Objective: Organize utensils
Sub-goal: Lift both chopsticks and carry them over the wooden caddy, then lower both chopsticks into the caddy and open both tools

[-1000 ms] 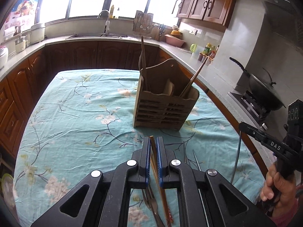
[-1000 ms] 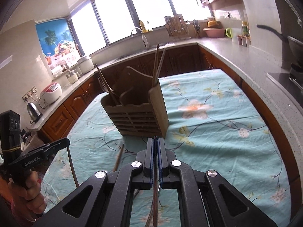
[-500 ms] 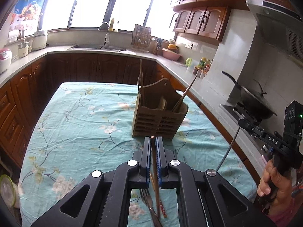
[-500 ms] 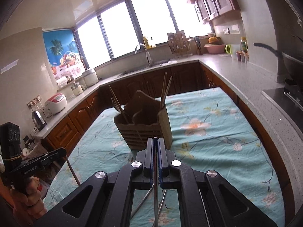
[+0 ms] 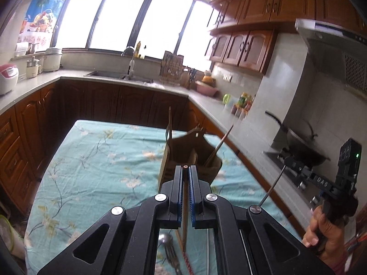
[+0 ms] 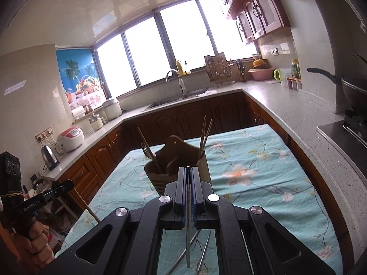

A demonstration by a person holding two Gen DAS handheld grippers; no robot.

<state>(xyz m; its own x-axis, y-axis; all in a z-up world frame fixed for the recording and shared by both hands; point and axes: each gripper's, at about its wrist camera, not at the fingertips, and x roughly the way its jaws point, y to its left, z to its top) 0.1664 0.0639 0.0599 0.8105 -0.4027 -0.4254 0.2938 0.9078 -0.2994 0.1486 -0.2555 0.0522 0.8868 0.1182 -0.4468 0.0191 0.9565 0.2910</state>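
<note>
A wooden utensil holder (image 5: pixel 183 158) stands on the floral tablecloth, with chopsticks and a fork in it; it also shows in the right wrist view (image 6: pixel 181 158). My left gripper (image 5: pixel 185 171) is shut on a wooden chopstick (image 5: pixel 184 224), held high above the table in front of the holder. My right gripper (image 6: pixel 188 171) is shut on a metal chopstick (image 6: pixel 188 240), also raised before the holder. A spoon and fork (image 5: pixel 169 249) lie on the cloth below my left gripper. Two metal chopsticks (image 6: pixel 201 252) lie below my right gripper.
The table (image 5: pixel 91 160) is covered in a teal floral cloth. Wooden cabinets and a grey counter (image 6: pixel 286 105) run around it, with a sink (image 5: pixel 119 74) at the back. A wok (image 5: pixel 305 151) sits on the stove at the right.
Both grippers have risen well above the table with their chopsticks still clamped. The holder now looks smaller and lower in both views.
</note>
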